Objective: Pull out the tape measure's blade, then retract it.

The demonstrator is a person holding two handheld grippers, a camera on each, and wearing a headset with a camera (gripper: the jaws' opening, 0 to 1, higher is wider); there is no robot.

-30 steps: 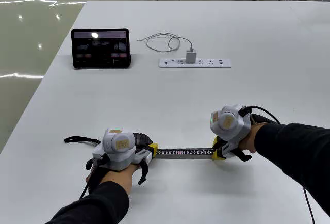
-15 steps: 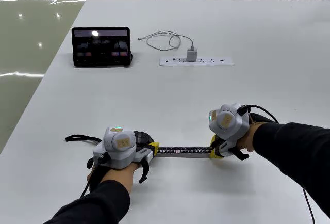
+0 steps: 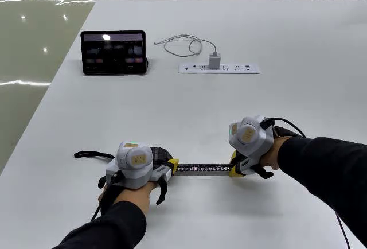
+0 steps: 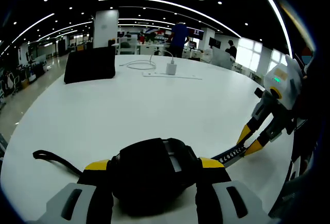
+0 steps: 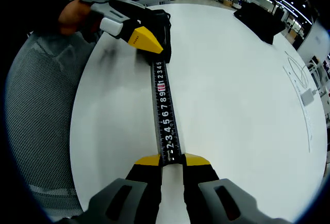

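The left gripper (image 3: 165,165) squeezes the round black tape measure case (image 4: 154,168) on the white table (image 3: 229,105). Its thin numbered blade (image 5: 164,110) lies flat, running right to the right gripper (image 5: 172,159), which pinches the tip.

The right gripper (image 3: 234,171) has come a little nearer to the left gripper (image 3: 170,166), sliding toward it low over the table (image 3: 189,111). The person's right sleeve (image 3: 321,168) has followed it inward. Because of this, the pulled-out piece of the blade (image 3: 203,170) between the two grippers is shorter than one second ago. The change is small, and it came in steps: a part of it by half a second ago, the other part since then. The end of the blade at the right gripper's jaws now lies closer to the tape measure (image 3: 160,155) at the left gripper's jaws.
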